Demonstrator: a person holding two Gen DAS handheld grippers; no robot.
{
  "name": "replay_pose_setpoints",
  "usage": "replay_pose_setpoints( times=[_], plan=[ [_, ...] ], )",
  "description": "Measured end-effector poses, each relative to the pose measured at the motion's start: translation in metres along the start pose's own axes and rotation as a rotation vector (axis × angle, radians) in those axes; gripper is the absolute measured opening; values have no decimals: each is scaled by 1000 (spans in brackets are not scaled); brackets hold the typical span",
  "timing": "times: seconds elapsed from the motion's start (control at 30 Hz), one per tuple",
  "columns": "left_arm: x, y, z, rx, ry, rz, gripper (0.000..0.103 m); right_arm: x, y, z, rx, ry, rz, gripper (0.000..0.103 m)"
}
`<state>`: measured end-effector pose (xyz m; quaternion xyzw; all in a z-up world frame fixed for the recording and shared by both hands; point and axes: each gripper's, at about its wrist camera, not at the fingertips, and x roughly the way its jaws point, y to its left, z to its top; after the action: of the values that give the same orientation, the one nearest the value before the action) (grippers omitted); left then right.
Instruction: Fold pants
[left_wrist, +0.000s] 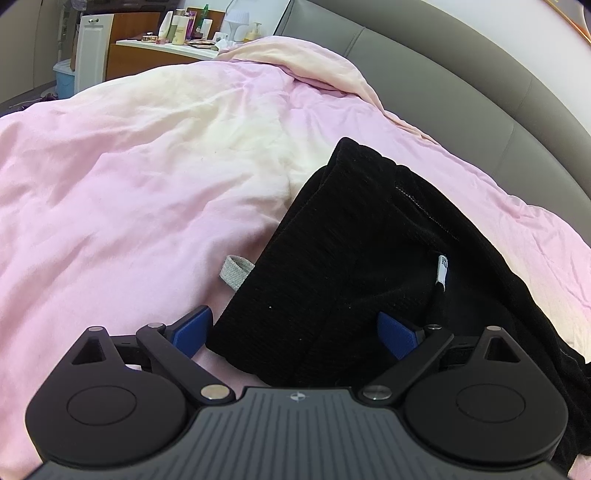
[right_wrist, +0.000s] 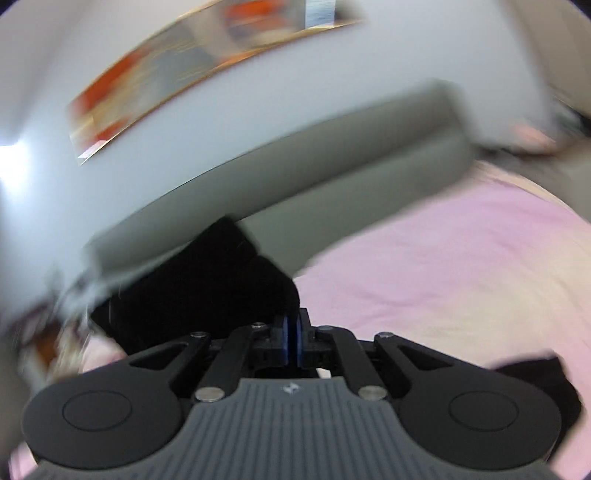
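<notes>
Black pants (left_wrist: 354, 258) lie bunched on the pink duvet (left_wrist: 147, 184), with a white label and a grey drawstring loop (left_wrist: 234, 271) at their left edge. My left gripper (left_wrist: 295, 332) is open, its blue pads either side of the pants' near edge. In the blurred right wrist view my right gripper (right_wrist: 291, 338) is shut on a fold of the black pants (right_wrist: 207, 291), which hangs up and to the left of its pads. More black cloth (right_wrist: 535, 376) shows at the lower right.
A grey padded headboard (left_wrist: 461, 66) curves behind the bed; it also shows in the right wrist view (right_wrist: 295, 177). A dresser (left_wrist: 177, 44) with bottles stands at the far left, beside a white cabinet and a blue bin. A framed picture (right_wrist: 207, 70) hangs on the wall.
</notes>
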<state>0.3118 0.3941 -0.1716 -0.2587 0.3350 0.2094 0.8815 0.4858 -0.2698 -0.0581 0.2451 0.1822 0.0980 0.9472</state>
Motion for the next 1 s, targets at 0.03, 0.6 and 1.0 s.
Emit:
replay_pose_setpoints(
  times=[0.03, 0.6, 1.0],
  plan=[
    [0, 0, 1, -4, 1, -2, 103, -1, -39, 4, 111, -10, -74, 0],
    [0, -3, -1, 17, -6, 21, 103, -2, -100, -118, 70, 42, -467, 27],
    [-7, -1, 1, -27, 10, 51, 103, 7, -83, -156, 415, 240, -334, 22]
  ],
)
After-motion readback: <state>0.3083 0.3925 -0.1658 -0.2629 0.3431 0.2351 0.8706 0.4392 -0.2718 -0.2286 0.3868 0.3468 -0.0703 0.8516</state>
